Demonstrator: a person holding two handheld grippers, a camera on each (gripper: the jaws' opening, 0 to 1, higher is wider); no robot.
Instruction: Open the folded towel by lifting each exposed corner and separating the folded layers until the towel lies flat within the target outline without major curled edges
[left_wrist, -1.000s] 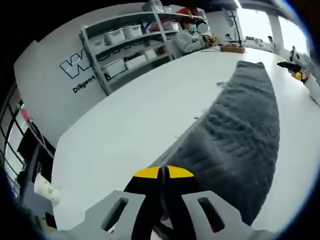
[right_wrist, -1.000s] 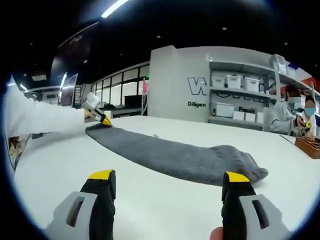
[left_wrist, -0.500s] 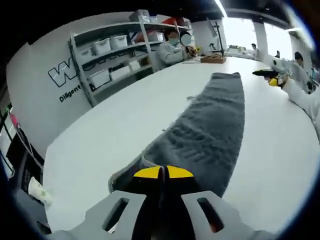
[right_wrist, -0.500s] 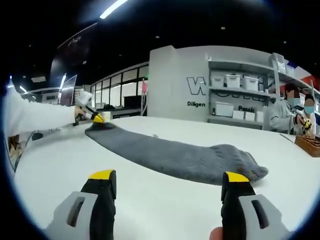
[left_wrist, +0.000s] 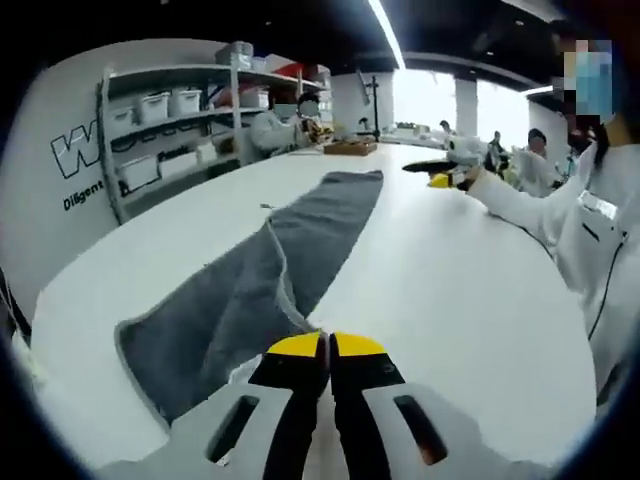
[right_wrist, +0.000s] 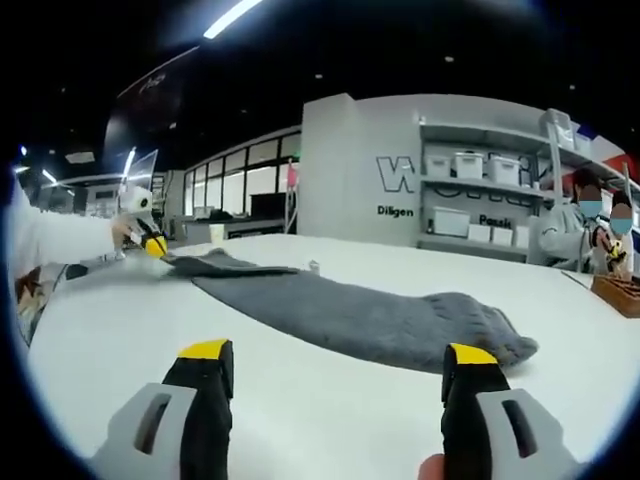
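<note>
A grey towel (left_wrist: 262, 270) lay lengthwise along a white table (left_wrist: 440, 300) in the left gripper view, one layer peeled open at its near end. The left gripper (left_wrist: 327, 352) had its yellow-tipped jaws pressed together on the towel's edge. Farther right, a person's white sleeve (left_wrist: 530, 205) reached over the table. In the right gripper view, the towel (right_wrist: 350, 315) stretched across the table (right_wrist: 330, 410) before the right gripper (right_wrist: 340, 375), whose jaws stood wide apart, holding nothing.
</note>
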